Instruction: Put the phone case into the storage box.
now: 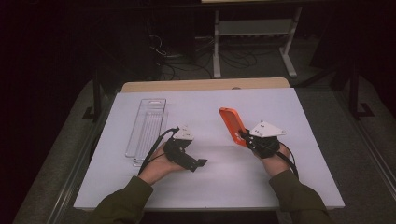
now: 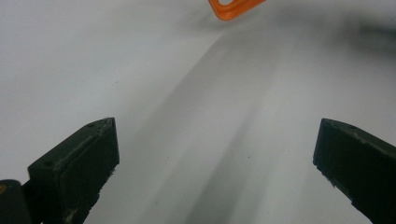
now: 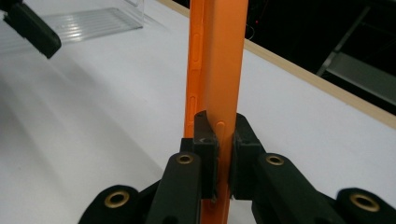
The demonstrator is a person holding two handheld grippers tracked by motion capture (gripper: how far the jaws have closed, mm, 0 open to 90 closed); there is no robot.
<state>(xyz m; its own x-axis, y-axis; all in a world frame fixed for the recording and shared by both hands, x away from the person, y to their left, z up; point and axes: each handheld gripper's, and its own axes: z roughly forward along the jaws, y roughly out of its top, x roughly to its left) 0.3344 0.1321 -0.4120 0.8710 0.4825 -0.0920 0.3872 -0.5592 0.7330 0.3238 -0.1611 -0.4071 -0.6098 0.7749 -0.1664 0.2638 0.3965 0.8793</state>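
An orange phone case [image 1: 232,126] is held edge-up above the white table, and my right gripper [image 1: 245,138] is shut on its near end. In the right gripper view the case [image 3: 219,65] rises straight up between the pads [image 3: 207,140], which press on both of its faces. My left gripper [image 1: 201,163] rests low over the table at left of centre, pointing right, with its jaws wide apart. Nothing lies between them in the left gripper view [image 2: 215,154], where a corner of the orange case [image 2: 236,8] shows at the top edge.
A clear plastic tray [image 1: 147,128] lies lengthwise at the table's left, just beyond my left hand. The white table top [image 1: 210,182] has a wooden strip [image 1: 205,85] along its far edge. A metal rack [image 1: 254,28] and cables stand on the dark floor behind.
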